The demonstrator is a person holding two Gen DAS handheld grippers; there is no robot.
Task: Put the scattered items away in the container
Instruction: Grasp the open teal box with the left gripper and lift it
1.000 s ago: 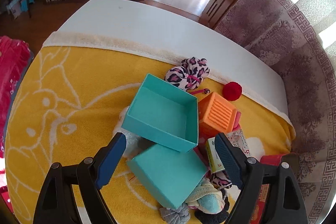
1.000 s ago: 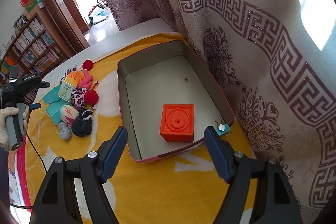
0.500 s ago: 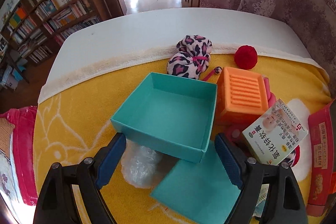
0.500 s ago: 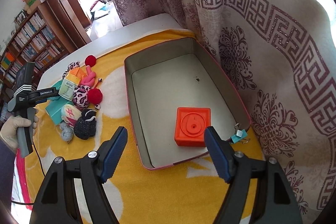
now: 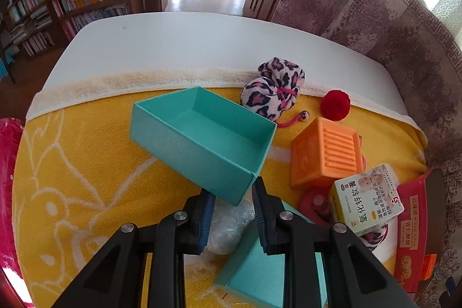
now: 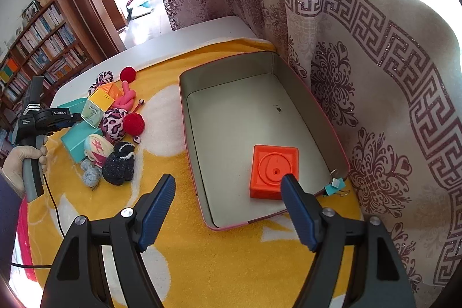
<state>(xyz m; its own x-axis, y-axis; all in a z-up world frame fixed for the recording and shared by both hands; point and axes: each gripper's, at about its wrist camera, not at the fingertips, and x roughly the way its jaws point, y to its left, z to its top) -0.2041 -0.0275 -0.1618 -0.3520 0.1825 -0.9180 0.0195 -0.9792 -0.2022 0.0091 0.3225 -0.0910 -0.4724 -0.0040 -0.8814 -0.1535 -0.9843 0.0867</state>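
Note:
My left gripper is shut on the near corner of an open teal box, which is tilted and lifted off the yellow towel. Below it lie a clear plastic wad and the teal lid. To the right sit an orange block, a medicine carton, a leopard pouch and a red pompom. My right gripper is open and empty at the near end of the grey tin container, which holds an orange block.
The container's red edge shows at the right of the left wrist view. Rolled socks, another pompom and a pink toy lie heaped left of the container. A small binder clip lies by its near right corner. A curtain hangs right.
My left gripper has closed from wide open onto the teal box's near corner and tipped it up. My right gripper has drifted slightly; the orange block stays in the container.

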